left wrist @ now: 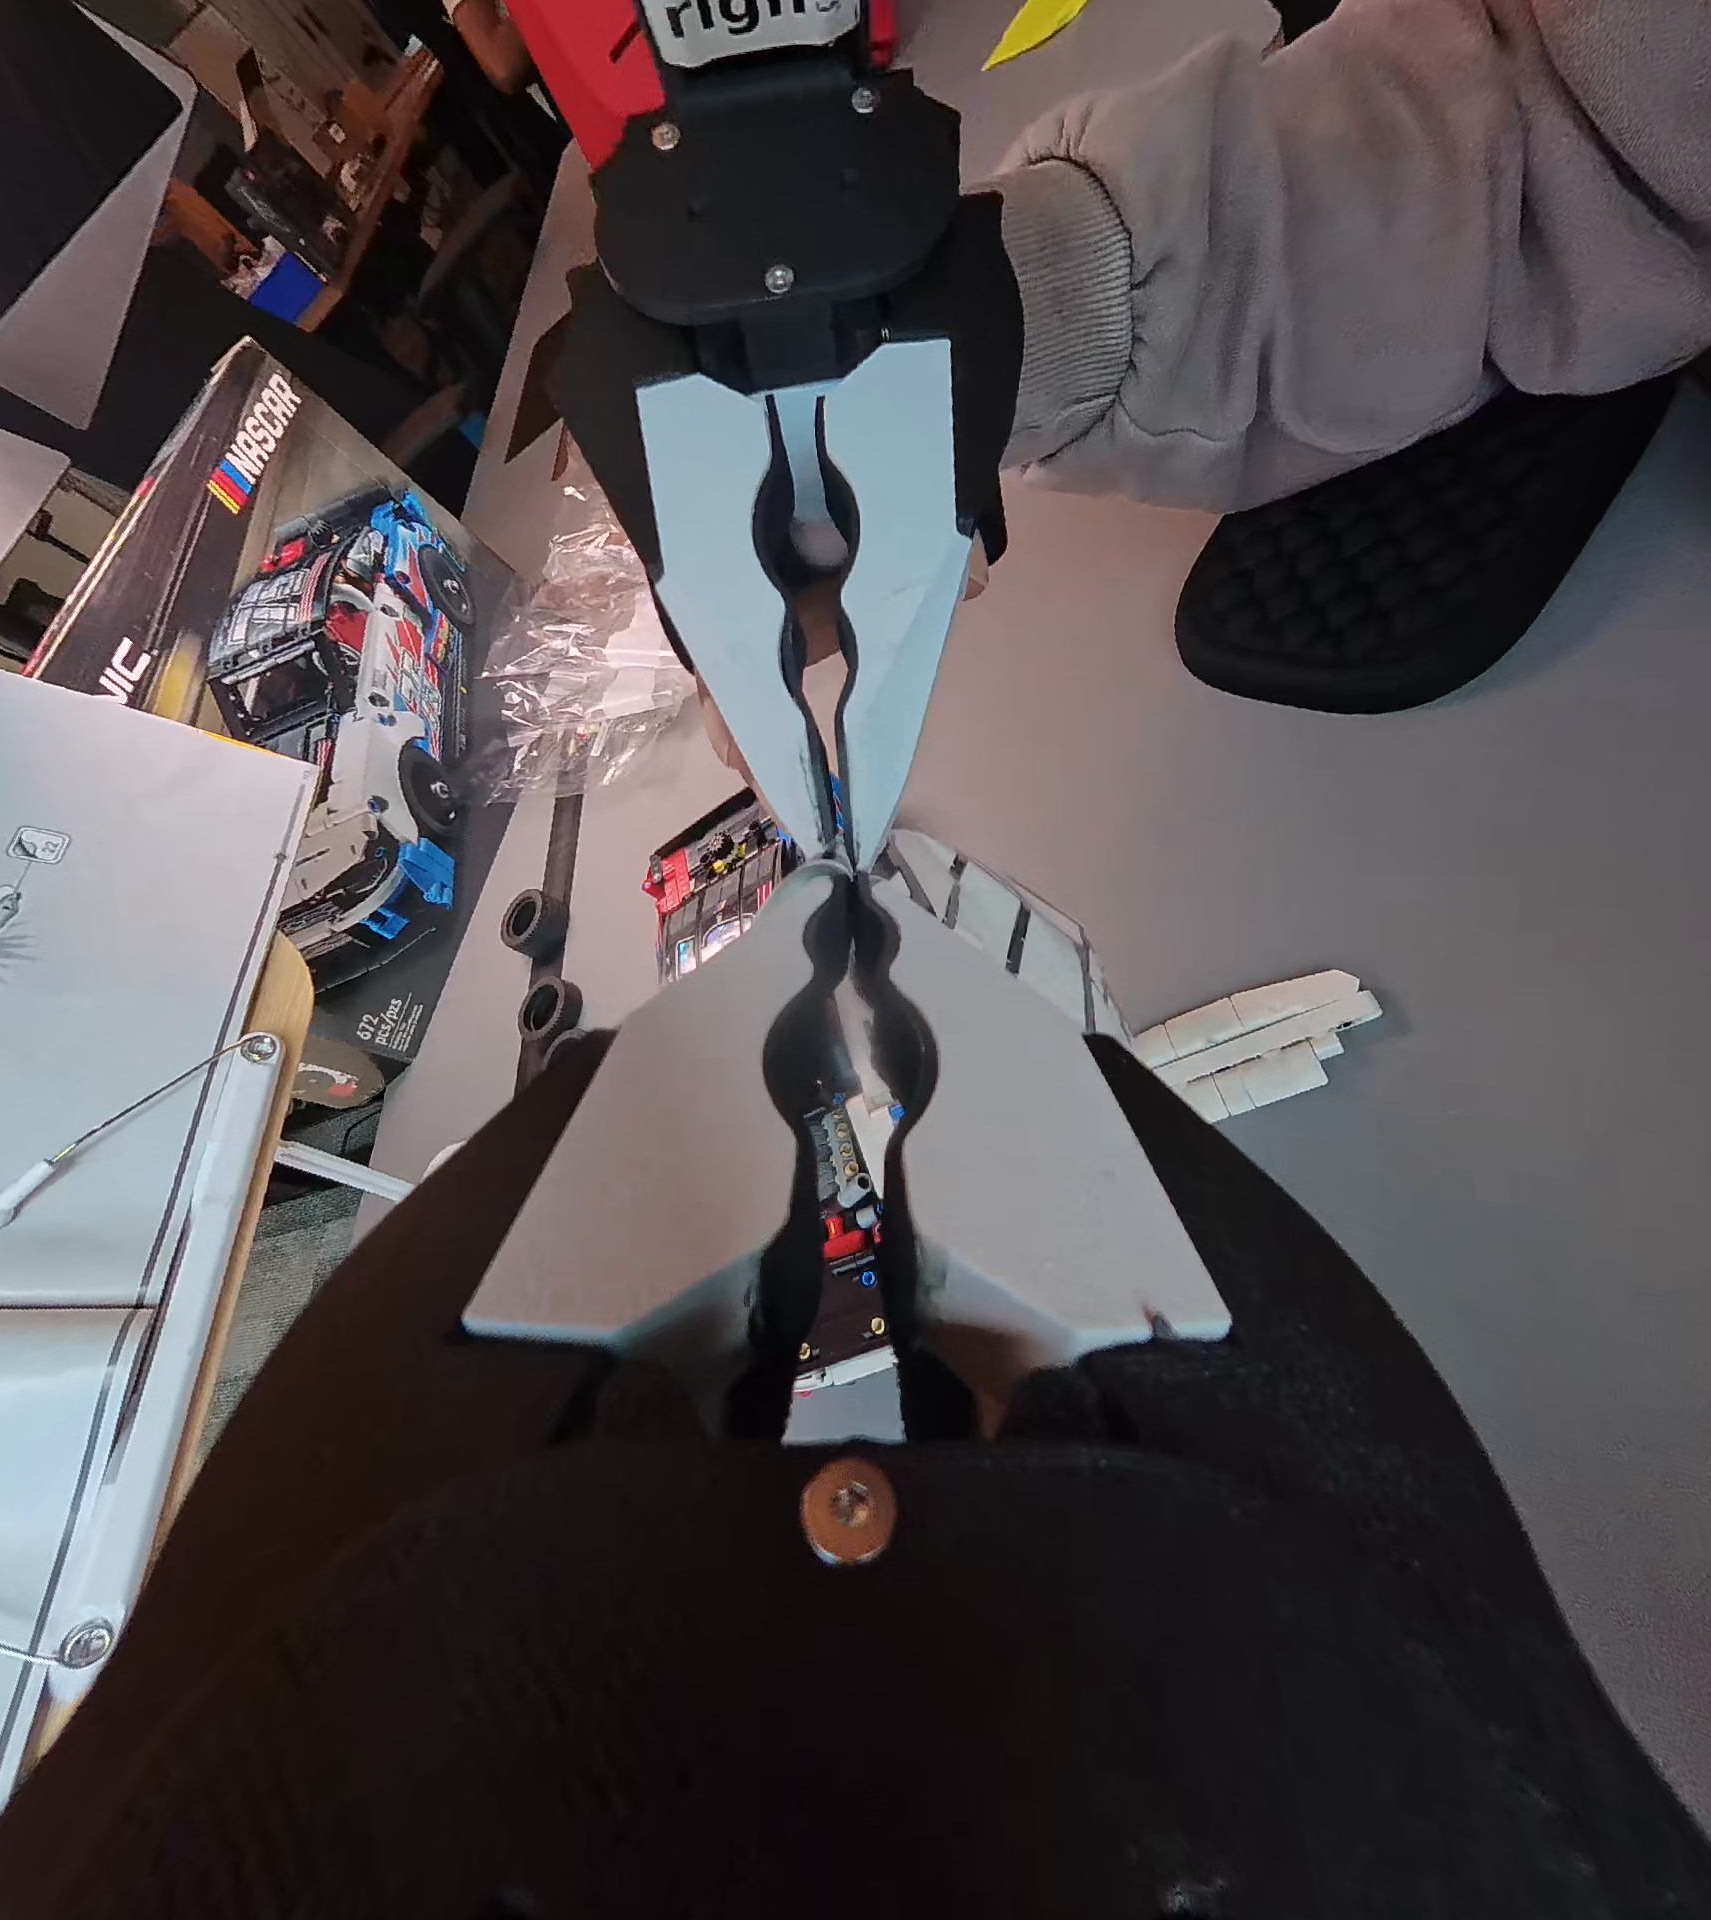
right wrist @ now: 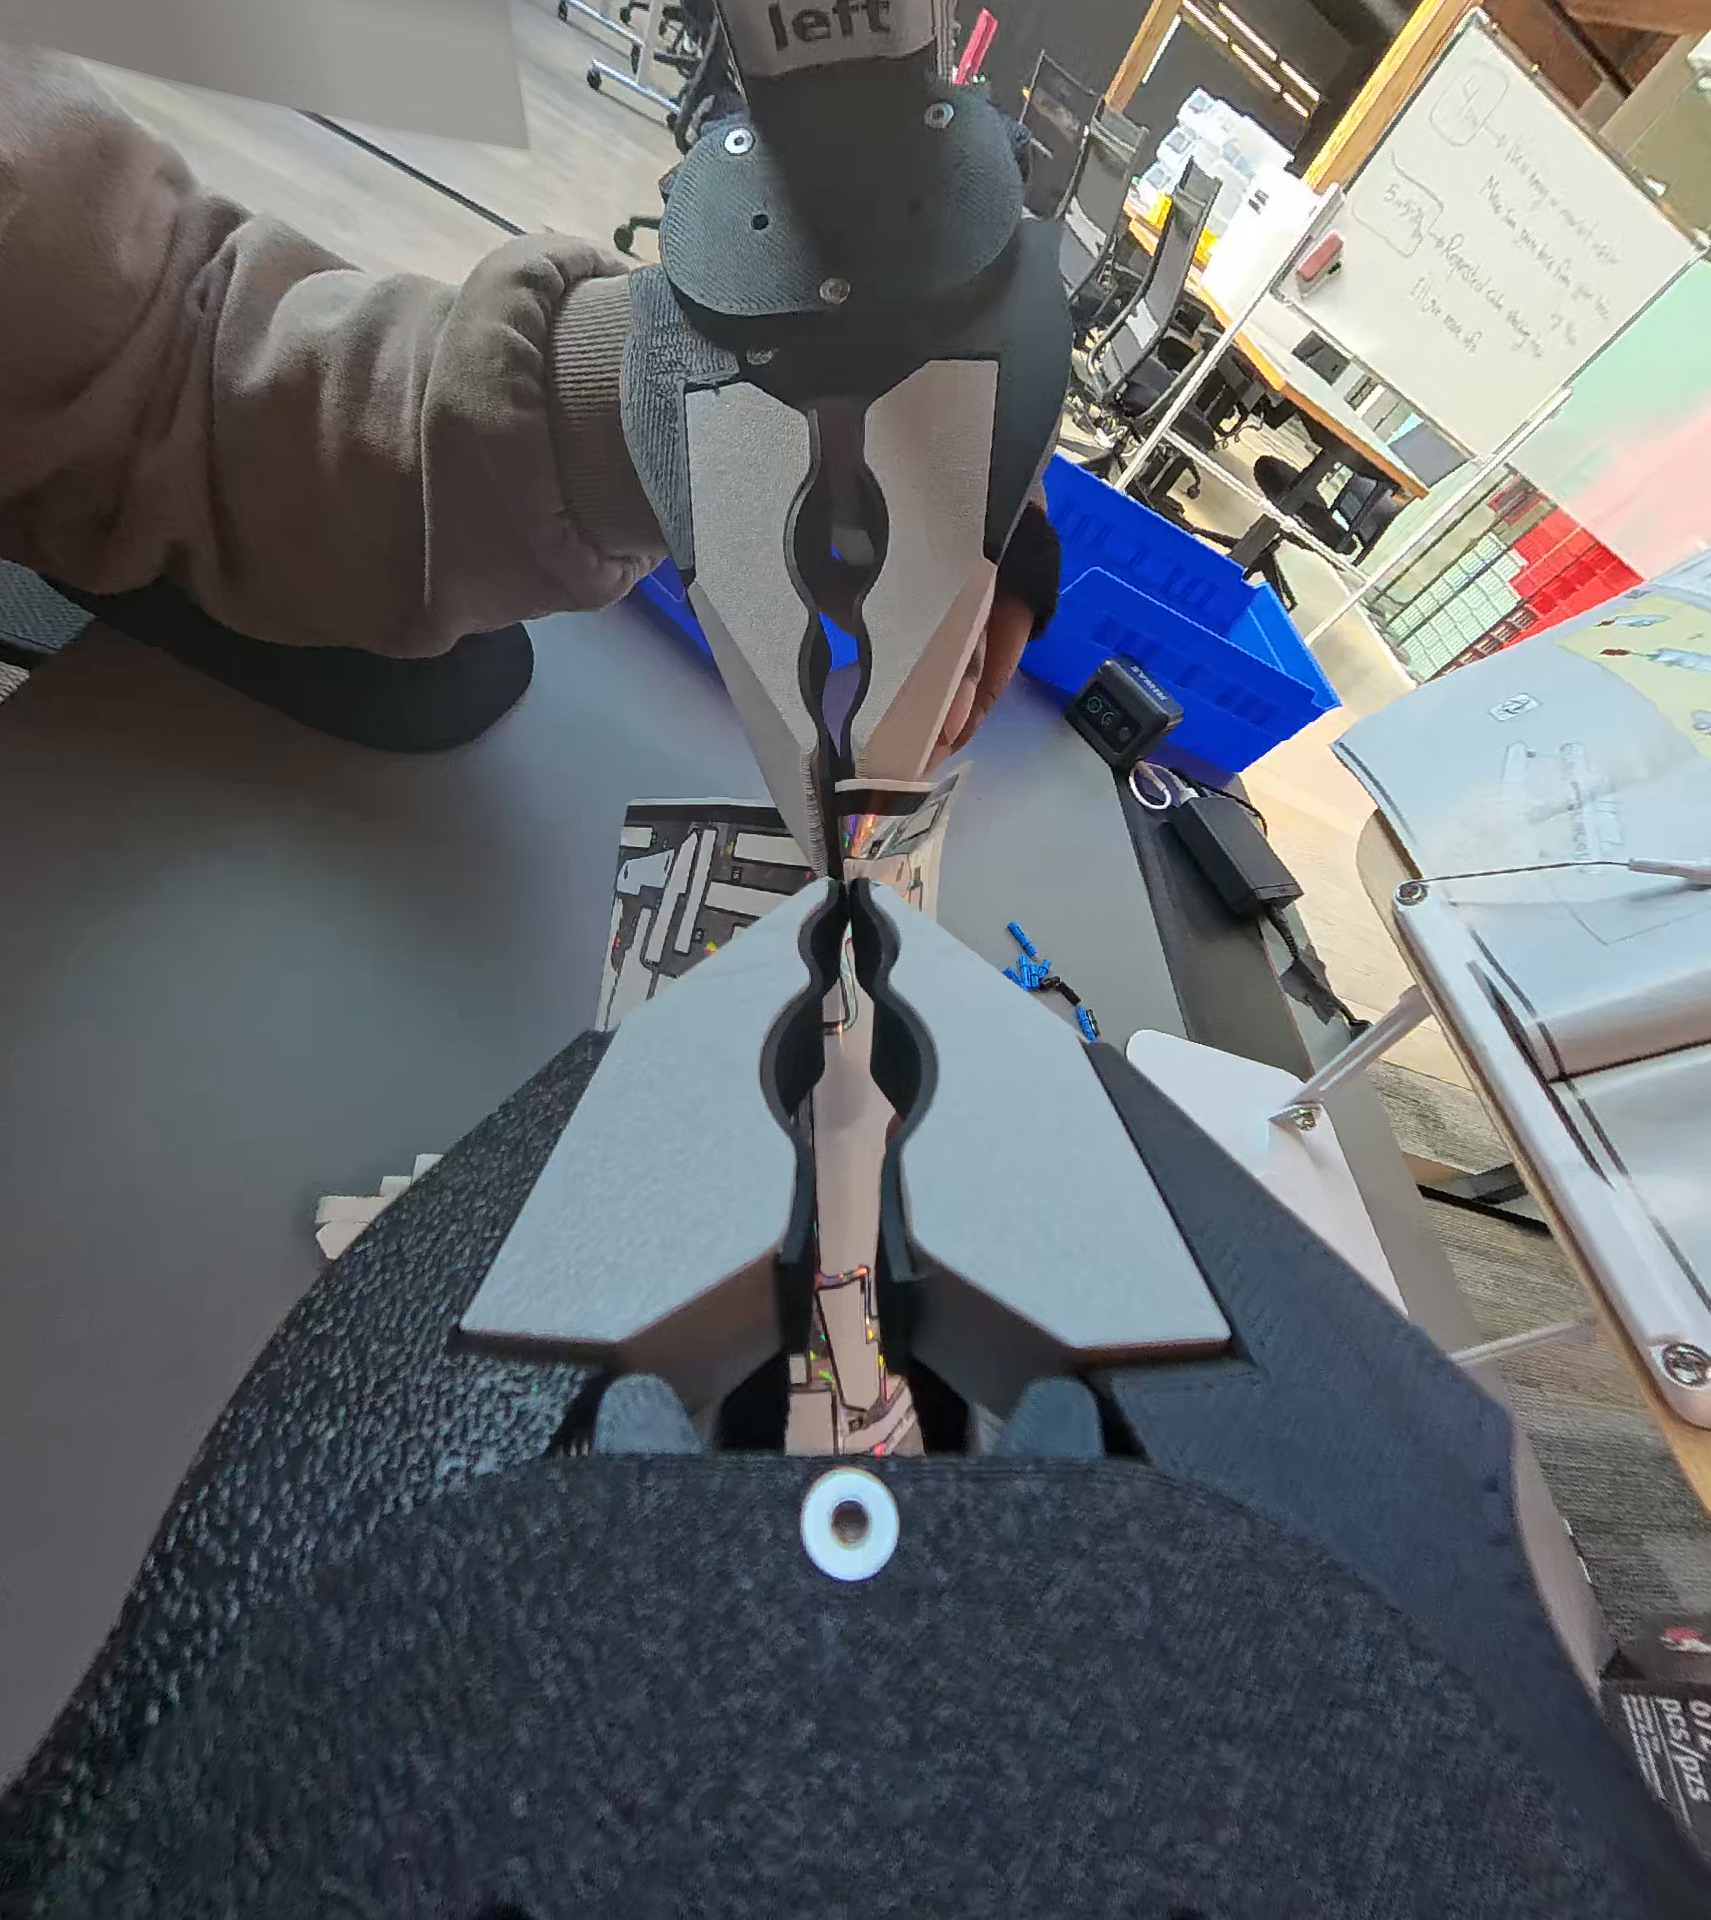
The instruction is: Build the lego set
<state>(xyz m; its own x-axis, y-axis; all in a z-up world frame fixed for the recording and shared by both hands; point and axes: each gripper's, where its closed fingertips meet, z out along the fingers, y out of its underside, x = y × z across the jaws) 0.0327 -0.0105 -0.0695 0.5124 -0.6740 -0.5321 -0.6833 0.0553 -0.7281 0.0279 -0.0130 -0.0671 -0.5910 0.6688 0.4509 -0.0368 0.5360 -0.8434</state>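
1. My left tongs (left wrist: 846, 883) and my right tongs (right wrist: 846, 883) meet tip to tip above the grey table (left wrist: 1453, 1351), each pointing at the other.
2. Both pairs have their jaws drawn together. In the right wrist view a small, thin, shiny sticker (right wrist: 898, 821) sits at the tips of the left tongs, apparently pinched there; I cannot tell whether my right tongs grip it too.
3. Beneath the tips lies the partly built red, black and white toy car (left wrist: 716, 904), resting on the table.
4. Just right of it in the left wrist view sits a stepped cluster of white bricks (left wrist: 1256, 1039).
5. To the left lie black rubber tyres (left wrist: 544, 966), a crumpled clear plastic bag (left wrist: 570, 665) and the dark set box (left wrist: 311, 686) picturing a race car.
6. An open instruction booklet (left wrist: 51, 1039) stands on a holder at the near left.
7. A sticker sheet (right wrist: 685, 894) lies flat beyond my right tongs.
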